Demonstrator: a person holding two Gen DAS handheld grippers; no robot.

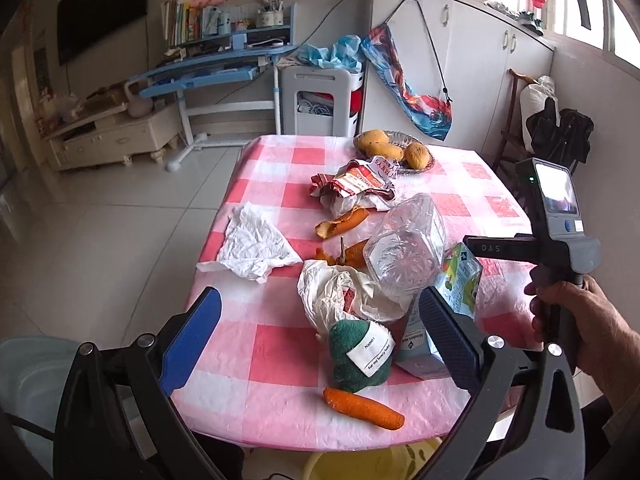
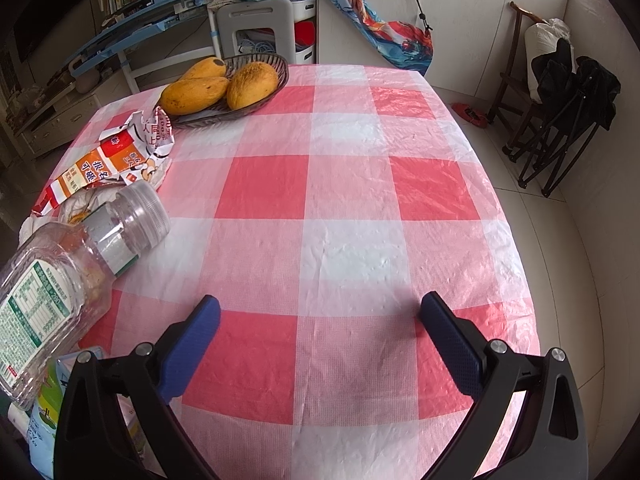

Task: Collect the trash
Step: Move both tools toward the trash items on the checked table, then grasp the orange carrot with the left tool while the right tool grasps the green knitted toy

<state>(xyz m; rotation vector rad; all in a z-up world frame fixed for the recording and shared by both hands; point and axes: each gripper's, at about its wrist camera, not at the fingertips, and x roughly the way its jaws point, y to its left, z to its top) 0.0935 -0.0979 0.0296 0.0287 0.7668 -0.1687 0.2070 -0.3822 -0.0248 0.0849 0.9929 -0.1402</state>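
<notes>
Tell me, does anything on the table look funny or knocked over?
Yes. The clear plastic bottle lies tipped on its side at the pile's edge, not upright. Orange peels and a crumpled wrapper are scattered on the tablecloth, while the mangoes sit neatly in their basket.
</notes>
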